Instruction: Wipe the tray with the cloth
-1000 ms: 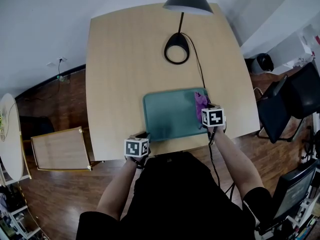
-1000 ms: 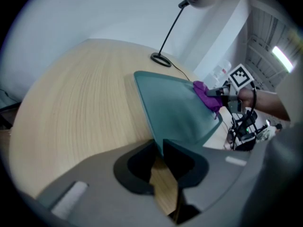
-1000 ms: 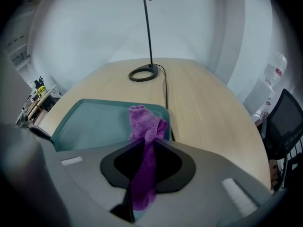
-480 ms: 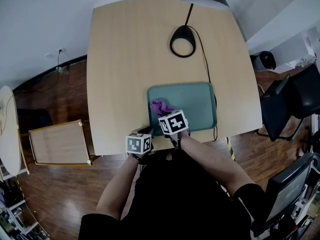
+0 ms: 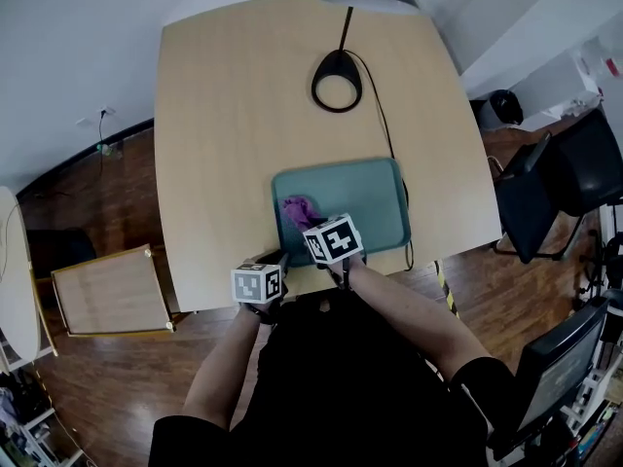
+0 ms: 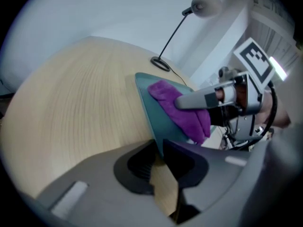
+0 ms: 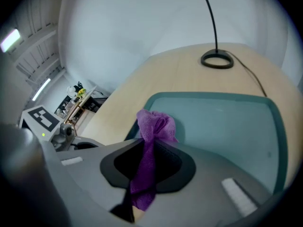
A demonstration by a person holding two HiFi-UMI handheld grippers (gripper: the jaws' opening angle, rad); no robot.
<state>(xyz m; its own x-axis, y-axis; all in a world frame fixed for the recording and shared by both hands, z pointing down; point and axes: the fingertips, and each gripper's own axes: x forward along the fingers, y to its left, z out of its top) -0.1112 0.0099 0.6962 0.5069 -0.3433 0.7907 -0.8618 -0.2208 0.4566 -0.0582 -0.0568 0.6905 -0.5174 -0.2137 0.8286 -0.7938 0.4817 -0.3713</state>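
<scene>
Gripping the cloth tight in our right tool at the left end of the tray, we face its length running rightward; our left tool seems clamped on the rim.

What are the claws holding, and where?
The left claw pinches the tray by its near corner; the right claw grips the purple cloth around its middle.

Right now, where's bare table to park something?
Bare table left of the tray, plus the band between lamp base and tray. Tray's right half is bare. Crowded: its near-left corner, with left gripper, right gripper and cloth.
</scene>
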